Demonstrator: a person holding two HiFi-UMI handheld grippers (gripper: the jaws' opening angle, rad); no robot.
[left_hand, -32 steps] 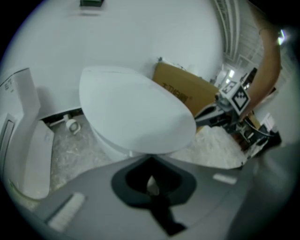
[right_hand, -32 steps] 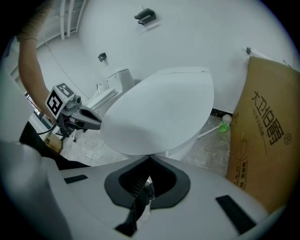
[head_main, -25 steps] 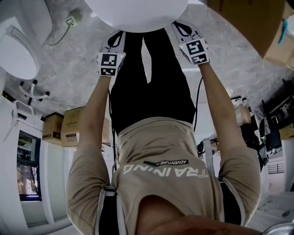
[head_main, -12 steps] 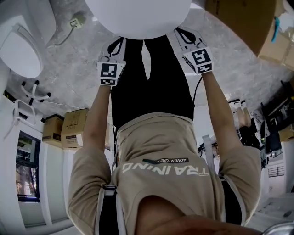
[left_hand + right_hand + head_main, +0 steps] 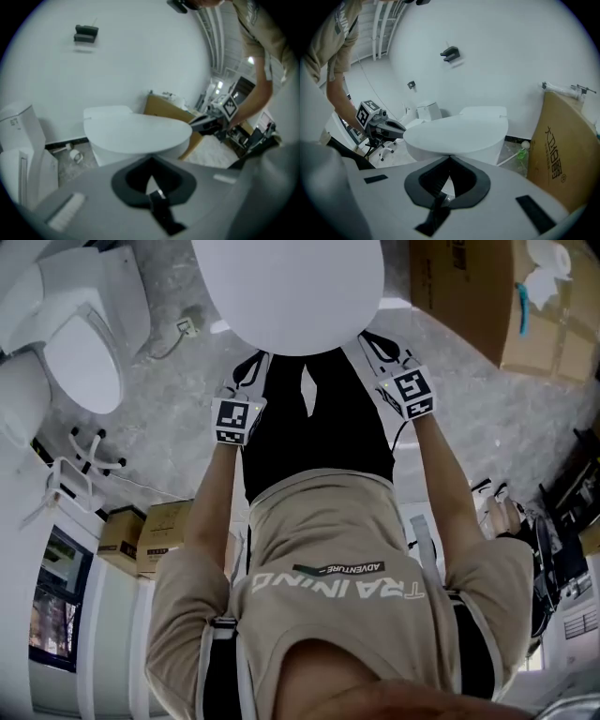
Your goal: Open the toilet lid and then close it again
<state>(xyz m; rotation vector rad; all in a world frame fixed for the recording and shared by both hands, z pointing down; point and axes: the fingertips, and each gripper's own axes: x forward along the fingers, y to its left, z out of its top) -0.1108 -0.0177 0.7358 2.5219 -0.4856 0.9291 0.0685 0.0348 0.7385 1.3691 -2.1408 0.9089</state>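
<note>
Grey marbled floor [image 5: 169, 409], white toilet lid [image 5: 291, 287]

Grey marbled floor [image 5: 159, 418] fills the upper half of the head view. Second white toilet [image 5: 84, 343] upper left, white wheeled chair base [image 5: 80, 451] just below it at the left edge. Plug with cable [image 5: 187, 326] lies on the floor near the top. Large brown cardboard box [image 5: 483, 296] upper right, white paper roll [image 5: 544, 261] at its top right corner. Smaller cardboard boxes [image 5: 159, 535] left of centre, dark window [image 5: 52, 610] lower left. Right gripper view: plain white wall [image 5: 501, 56], black fixture [image 5: 450, 54] mounted on it, upper centre. Even indoor light.
</note>
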